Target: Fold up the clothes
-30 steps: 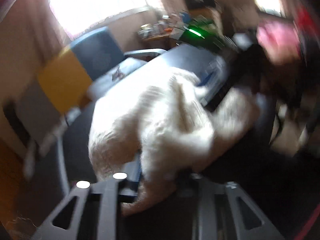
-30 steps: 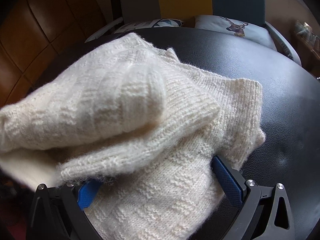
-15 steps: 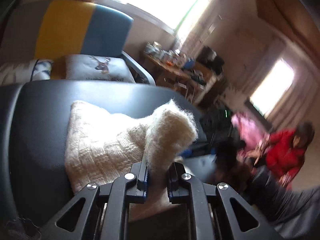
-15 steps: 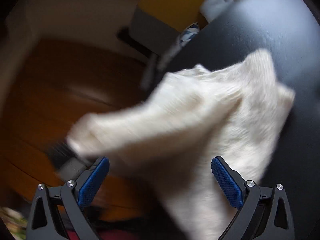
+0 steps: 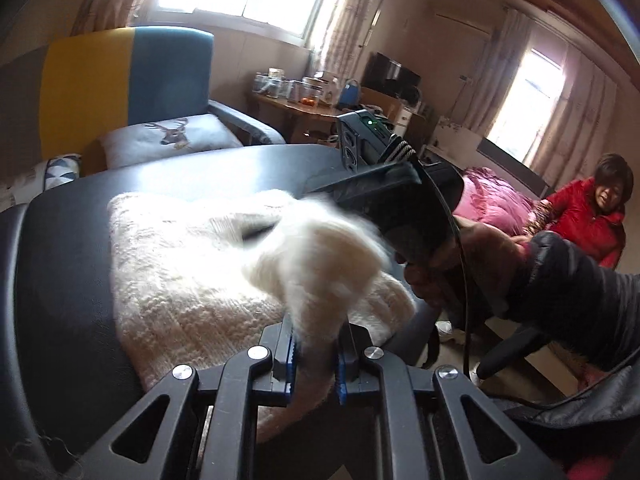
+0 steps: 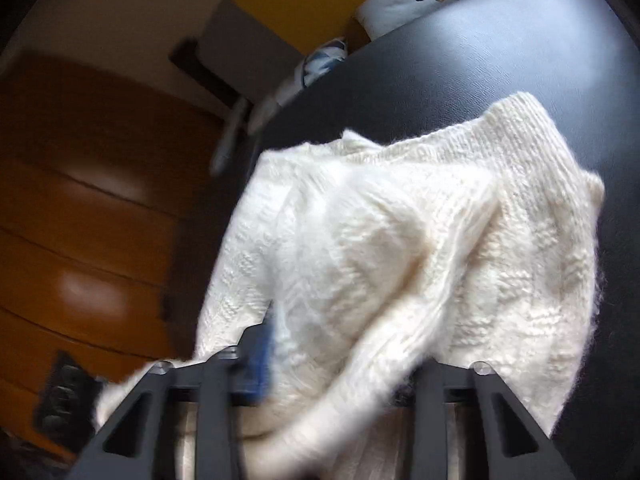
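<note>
A cream knitted sweater lies bunched on the black table. My left gripper is shut on a raised fold of it near the table's front edge. The right tool's black housing reaches in over the sweater's right side, held by a hand in a black sleeve. In the right wrist view the sweater fills the middle. My right gripper has its jaws drawn in around a thick bundle of knit. One blue pad shows; fabric covers the other. This frame is blurred.
A yellow and blue armchair with a deer cushion stands behind the table. A person in a red jacket sits at the right beside pink bedding. A cluttered desk stands under the window. Orange wood panelling is left of the table.
The right gripper's jaws, wide open before, have drawn in on the sweater. The left gripper stays shut on its fold, and the right tool has swung in over the sweater.
</note>
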The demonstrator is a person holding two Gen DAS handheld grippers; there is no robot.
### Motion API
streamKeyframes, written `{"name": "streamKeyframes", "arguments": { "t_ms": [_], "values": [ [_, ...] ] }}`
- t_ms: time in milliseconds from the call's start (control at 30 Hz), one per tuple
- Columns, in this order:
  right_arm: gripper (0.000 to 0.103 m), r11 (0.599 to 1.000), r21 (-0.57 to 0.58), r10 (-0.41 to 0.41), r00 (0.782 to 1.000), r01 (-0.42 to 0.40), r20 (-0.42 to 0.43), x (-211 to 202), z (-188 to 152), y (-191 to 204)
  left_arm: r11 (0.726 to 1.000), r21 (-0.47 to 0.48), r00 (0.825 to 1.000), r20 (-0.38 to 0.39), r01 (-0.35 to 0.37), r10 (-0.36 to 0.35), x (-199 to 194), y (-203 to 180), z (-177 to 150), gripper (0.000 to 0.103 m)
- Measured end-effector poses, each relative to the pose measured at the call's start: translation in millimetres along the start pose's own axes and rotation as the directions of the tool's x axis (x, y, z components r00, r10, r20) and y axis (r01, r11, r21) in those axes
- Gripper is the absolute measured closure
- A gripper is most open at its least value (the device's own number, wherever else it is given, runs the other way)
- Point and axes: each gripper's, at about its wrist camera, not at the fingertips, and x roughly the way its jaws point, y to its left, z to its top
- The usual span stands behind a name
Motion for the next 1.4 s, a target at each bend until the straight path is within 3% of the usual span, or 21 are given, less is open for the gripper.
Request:
{"name": "streamKeyframes", "arguments": {
  "t_ms": [100, 200, 300, 367, 433, 567, 667, 733, 800, 867, 900, 1033, 1233, 1333, 1400],
  "values": [
    [0.068, 0.985, -0.153, -0.074, 0.996, 0.082, 0.056, -14.9, 10.0, 41.2, 0.998, -0.062, 0.996, 0.082, 0.033, -0.028, -23.0, 6.6, 11.7, 0.09],
    [0.068, 0.958, -0.262, -0.075, 0.986, 0.113, 0.15, -46.2, 31.9, 77.8, 0.997, -0.063, 0.984, 0.174, 0.042, -0.031, -48.1, 0.5, 34.1, 0.09],
    [0.068, 0.938, -0.294, -0.136, 0.975, 0.184, 0.176, -66.9, 42.4, 71.4, 0.998, -0.034, 0.976, 0.213, 0.049, -0.04, -48.5, -14.7, 62.0, 0.09],
    [0.068, 0.921, -0.313, -0.177, 0.965, 0.231, 0.193, -80.6, 49.3, 66.5, 0.998, -0.037, 0.984, 0.172, 0.057, -0.05, -24.6, -21.3, 70.5, 0.089],
    [0.068, 0.919, -0.256, -0.262, 0.95, 0.299, 0.167, -78.0, 47.0, 25.0, 0.995, -0.054, 0.989, 0.127, 0.081, -0.074, 4.4, -26.9, 74.6, 0.087],
    [0.068, 0.966, -0.108, -0.219, 0.964, 0.237, 0.153, -73.1, 33.9, -43.9, 0.993, -0.054, 0.993, -0.04, 0.108, -0.111, 79.8, -43.0, 63.9, 0.085],
    [0.067, 0.984, -0.016, -0.171, 0.972, 0.176, 0.159, -70.5, 23.5, -86.3, 0.993, -0.024, 0.982, -0.146, 0.114, -0.117, 120.1, -57.0, 50.9, 0.089],
    [0.057, 0.997, 0.028, -0.075, 0.985, 0.072, 0.153, -66.4, 18.3, -98.9, 0.995, 0.012, 0.977, -0.189, 0.103, -0.099, 136.1, -65.6, 39.9, 0.09],
    [0.032, 0.998, 0.059, 0.013, 0.981, -0.025, 0.192, -79.3, 10.3, -109.3, 0.996, 0.033, 0.975, -0.209, 0.088, -0.079, 141.2, -68.0, 31.5, 0.09],
    [0.015, 0.989, 0.085, 0.099, 0.967, -0.122, 0.235, -92.9, 2.1, -119.7, 0.995, -0.009, 0.972, -0.215, 0.098, -0.098, 138.9, -61.5, 26.2, 0.09],
    [0.013, 0.986, 0.086, 0.12, 0.962, -0.145, 0.244, -100.7, -4.3, -122.5, 0.995, -0.028, 0.973, -0.207, 0.096, -0.099, 135.7, -55.5, 26.1, 0.09],
    [0.013, 0.986, 0.076, 0.126, 0.96, -0.149, 0.248, -125.5, -35.9, -128.2, 0.991, -0.097, 0.979, -0.175, 0.087, -0.103, 120.1, -29.1, 31.1, 0.09],
    [0.013, 0.986, 0.003, 0.167, 0.973, -0.169, 0.16, -130.3, -90.3, -121.8, 0.963, -0.248, 0.984, -0.115, 0.105, -0.137, 86.8, 21.6, 33.4, 0.091],
    [0.012, 0.983, 0.004, 0.179, 0.976, -0.181, 0.125, -122.0, -103.5, -121.0, 0.959, -0.263, 0.989, -0.068, 0.109, -0.131, 76.9, 41.5, 42.8, 0.088],
    [0.009, 0.979, 0.027, 0.2, 0.974, -0.204, 0.105, -113.1, -118.7, -121.3, 0.974, -0.213, 0.991, -0.085, 0.079, -0.099, 72.4, 39.3, 45.7, 0.082]
  ]
}}
